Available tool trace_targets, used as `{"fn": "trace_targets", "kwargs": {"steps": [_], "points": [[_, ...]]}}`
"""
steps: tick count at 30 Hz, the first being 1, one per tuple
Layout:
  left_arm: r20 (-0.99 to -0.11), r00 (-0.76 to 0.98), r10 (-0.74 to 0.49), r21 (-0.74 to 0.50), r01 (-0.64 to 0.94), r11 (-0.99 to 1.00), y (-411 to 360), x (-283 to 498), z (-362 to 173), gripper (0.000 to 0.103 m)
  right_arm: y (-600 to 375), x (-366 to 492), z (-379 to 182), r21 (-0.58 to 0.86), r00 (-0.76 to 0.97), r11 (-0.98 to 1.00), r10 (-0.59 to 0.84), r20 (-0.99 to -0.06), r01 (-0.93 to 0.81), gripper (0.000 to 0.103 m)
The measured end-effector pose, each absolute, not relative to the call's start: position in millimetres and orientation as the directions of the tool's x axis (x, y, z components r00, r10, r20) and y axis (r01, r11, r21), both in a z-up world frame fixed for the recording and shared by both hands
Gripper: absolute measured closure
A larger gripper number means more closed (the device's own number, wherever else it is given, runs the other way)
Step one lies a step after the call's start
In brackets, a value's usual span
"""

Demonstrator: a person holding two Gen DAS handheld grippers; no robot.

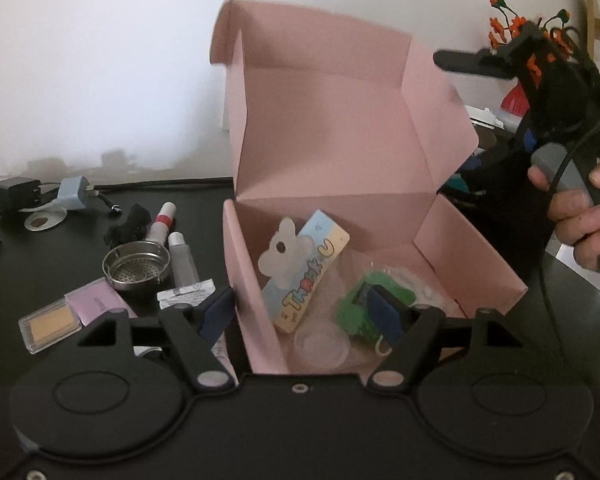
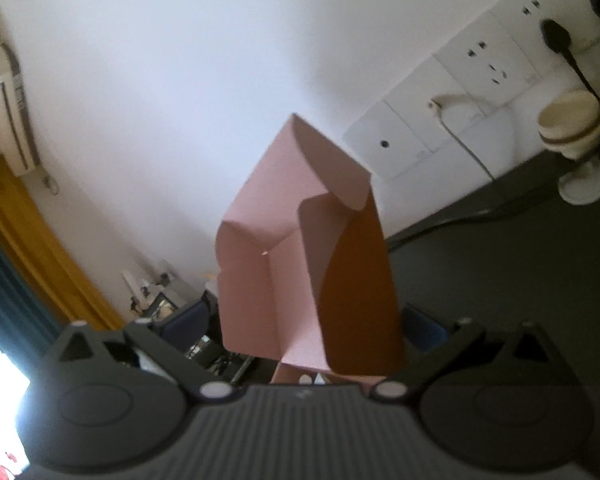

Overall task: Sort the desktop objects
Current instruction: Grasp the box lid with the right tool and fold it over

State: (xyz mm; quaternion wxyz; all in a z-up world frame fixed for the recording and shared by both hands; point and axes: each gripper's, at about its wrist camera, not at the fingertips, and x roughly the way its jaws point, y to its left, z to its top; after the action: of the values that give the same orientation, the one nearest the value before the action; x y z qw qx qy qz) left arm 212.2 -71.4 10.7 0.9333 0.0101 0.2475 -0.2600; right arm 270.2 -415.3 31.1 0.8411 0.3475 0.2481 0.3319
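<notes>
A pink cardboard box (image 1: pixel 472 252) stands open on the black table, its lid (image 1: pixel 324 120) upright. Inside lie a "Thank U" card (image 1: pixel 308 276), a green item (image 1: pixel 360 304) and a clear plastic cup (image 1: pixel 320 346). My left gripper (image 1: pixel 300 312) is open at the box's near end; one finger (image 1: pixel 216 312) is outside the left wall and the other is inside, by the green item. A hand (image 1: pixel 580 216) holds my right gripper (image 1: pixel 452 60) by the lid's right edge. In the right wrist view my right gripper (image 2: pixel 308 320) is open with the lid (image 2: pixel 268 280) between its fingers.
Left of the box lie a metal strainer (image 1: pixel 136 270), two tubes (image 1: pixel 160 224), a purple packet (image 1: pixel 96 302), a clear case (image 1: pixel 50 326), a white packet (image 1: pixel 186 294) and two chargers (image 1: pixel 14 194). Orange flowers (image 1: pixel 512 24) stand at the back right. Wall sockets and a white fan (image 2: pixel 572 128) are behind.
</notes>
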Motion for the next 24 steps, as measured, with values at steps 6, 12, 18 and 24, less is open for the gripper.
{"fn": "trace_targets", "kwargs": {"steps": [6,12,18,24], "points": [[-0.475,0.742,-0.473,-0.112,0.482,0.869,-70.7,212.0,10.6,0.023,-406.7,273.8,48.6,0.705,0.660,0.573,0.725,-0.197,-0.418,0.001],[-0.479,0.746,-0.463,-0.117,0.469,0.876,-69.4,212.4,10.7,0.021,-399.9,272.8,59.6,0.666,0.662,0.596,0.722,-0.200,-0.448,0.001],[-0.484,0.749,-0.452,-0.133,0.447,0.884,-67.0,213.4,11.0,0.014,-396.1,269.4,61.8,0.642,0.641,0.603,0.736,-0.219,-0.473,0.001],[-0.484,0.754,-0.444,-0.135,0.437,0.889,-66.5,213.5,11.2,0.013,-395.7,256.3,64.5,0.608,0.634,0.621,0.736,-0.236,-0.495,0.001]]}}
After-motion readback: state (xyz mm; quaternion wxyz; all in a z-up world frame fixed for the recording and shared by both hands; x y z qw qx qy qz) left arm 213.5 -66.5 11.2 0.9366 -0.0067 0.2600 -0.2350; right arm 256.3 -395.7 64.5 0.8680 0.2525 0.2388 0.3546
